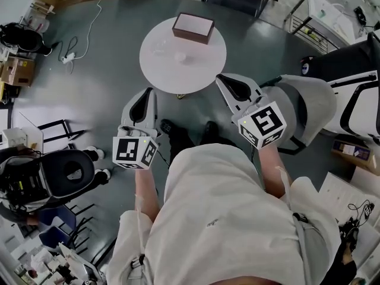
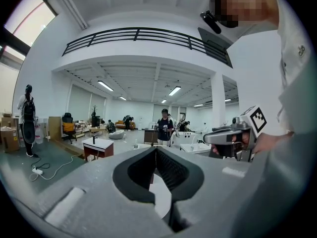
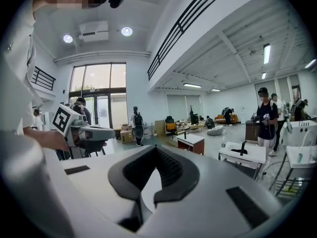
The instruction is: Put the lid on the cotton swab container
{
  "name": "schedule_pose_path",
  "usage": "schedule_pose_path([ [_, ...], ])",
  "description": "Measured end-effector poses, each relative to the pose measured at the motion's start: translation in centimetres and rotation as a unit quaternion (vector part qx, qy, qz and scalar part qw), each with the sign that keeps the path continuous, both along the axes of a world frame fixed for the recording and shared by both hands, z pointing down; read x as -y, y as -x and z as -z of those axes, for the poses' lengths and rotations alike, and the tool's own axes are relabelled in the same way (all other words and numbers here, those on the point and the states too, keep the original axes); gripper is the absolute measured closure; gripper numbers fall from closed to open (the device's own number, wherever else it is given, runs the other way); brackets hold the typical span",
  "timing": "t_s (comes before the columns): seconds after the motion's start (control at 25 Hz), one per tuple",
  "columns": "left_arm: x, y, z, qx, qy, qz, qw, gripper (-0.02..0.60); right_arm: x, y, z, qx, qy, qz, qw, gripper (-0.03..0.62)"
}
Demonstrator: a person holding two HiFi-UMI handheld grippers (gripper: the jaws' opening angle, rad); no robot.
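In the head view a round white table (image 1: 202, 70) stands ahead of me on the grey floor. On it lie a small white round lid (image 1: 180, 57), a faint clear container (image 1: 159, 47) to its left, and a brown box with a pale top (image 1: 193, 27) at the far edge. My left gripper (image 1: 146, 94) and right gripper (image 1: 224, 79) are held up short of the table's near edge, both shut with nothing in them. Both gripper views look out level across the room: the left gripper (image 2: 155, 150) and right gripper (image 3: 157, 149) show closed, empty jaws.
A black office chair (image 1: 68, 171) stands at my left and a grey armchair (image 1: 312, 108) at my right. A cable with a power strip (image 1: 70, 56) runs over the floor at the far left. Several people (image 2: 164, 125) and desks are far across the hall.
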State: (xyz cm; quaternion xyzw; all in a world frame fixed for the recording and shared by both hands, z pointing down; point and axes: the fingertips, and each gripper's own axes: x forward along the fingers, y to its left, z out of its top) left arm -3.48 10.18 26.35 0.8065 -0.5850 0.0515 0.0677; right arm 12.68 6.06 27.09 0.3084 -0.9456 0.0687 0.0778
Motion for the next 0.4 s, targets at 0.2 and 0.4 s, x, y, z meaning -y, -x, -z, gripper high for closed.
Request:
schedule_pose_path([
  [0.2,-0.4,-0.1,-0.9,-0.002,0.005,0.004,1.0000,0.572,-0.1,-0.1,-0.7,-0.003,0.002,-0.001,1.000,0.588],
  [0.4,-0.1,1.0,-1.0,0.015,0.002,0.013,0.9998,0.572,0.2,0.6,-0.4,0.001,-0.005,-0.002,1.000,0.588],
])
